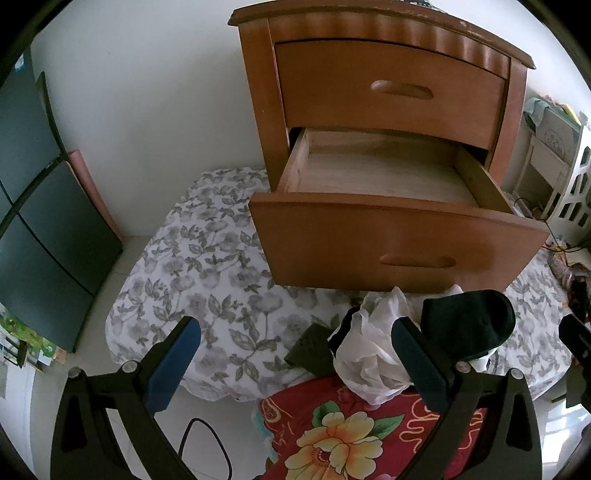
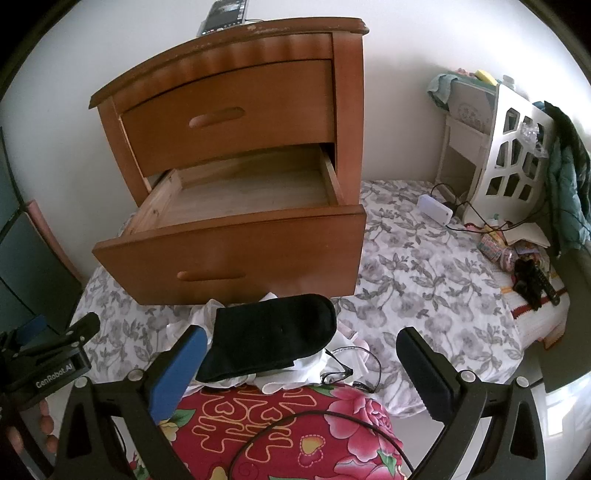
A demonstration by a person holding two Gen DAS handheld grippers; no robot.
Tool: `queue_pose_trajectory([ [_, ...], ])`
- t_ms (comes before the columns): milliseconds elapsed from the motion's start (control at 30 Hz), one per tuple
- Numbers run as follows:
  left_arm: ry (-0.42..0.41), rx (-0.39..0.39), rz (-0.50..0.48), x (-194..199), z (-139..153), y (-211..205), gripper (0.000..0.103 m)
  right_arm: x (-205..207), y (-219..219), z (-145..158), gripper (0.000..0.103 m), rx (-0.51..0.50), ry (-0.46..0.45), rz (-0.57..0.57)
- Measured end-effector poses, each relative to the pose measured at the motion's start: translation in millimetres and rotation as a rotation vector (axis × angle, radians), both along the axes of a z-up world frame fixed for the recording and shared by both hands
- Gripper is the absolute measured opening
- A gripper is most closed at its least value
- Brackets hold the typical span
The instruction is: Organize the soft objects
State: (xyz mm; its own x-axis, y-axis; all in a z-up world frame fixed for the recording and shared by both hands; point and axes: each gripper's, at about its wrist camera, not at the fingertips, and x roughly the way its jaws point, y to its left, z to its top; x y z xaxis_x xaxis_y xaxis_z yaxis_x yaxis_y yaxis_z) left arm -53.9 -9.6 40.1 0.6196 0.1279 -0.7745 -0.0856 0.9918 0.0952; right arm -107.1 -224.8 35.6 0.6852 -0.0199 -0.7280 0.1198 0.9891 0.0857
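Note:
A wooden nightstand (image 1: 388, 85) (image 2: 229, 107) stands on a floral sheet, its lower drawer (image 1: 380, 177) (image 2: 240, 195) pulled out and bare inside. In front of it lies a pile of soft things: a black sock (image 1: 469, 321) (image 2: 269, 332) on top of crumpled white cloth (image 1: 373, 350) (image 2: 291, 373). A dark folded piece (image 1: 310, 350) lies left of the pile. My left gripper (image 1: 295, 365) hangs open just before the pile, its right finger by the sock. My right gripper (image 2: 303, 369) is open too, the sock's end between its fingers, untouched.
A red flowered quilt (image 1: 351, 435) (image 2: 277, 424) lies nearest me. Dark cabinet doors (image 1: 40, 206) stand at left. A white cutout bed board (image 2: 513, 147), a white charger with cables (image 2: 436, 208), clutter and a teal coat (image 2: 569, 173) sit at right. A phone (image 2: 225, 14) rests on the nightstand.

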Motion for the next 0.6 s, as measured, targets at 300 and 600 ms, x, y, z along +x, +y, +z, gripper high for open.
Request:
queue_pose_trajectory([
  [300, 0.004, -0.005, 0.003, 0.0, -0.6, 0.8, 0.103, 0.2, -0.3, 0.0, 0.103, 0.0, 0.0, 0.0],
  [600, 0.004, -0.005, 0.003, 0.5, -0.9, 0.9, 0.103, 0.3, -0.3, 0.2, 0.103, 0.0, 0.0, 0.0],
])
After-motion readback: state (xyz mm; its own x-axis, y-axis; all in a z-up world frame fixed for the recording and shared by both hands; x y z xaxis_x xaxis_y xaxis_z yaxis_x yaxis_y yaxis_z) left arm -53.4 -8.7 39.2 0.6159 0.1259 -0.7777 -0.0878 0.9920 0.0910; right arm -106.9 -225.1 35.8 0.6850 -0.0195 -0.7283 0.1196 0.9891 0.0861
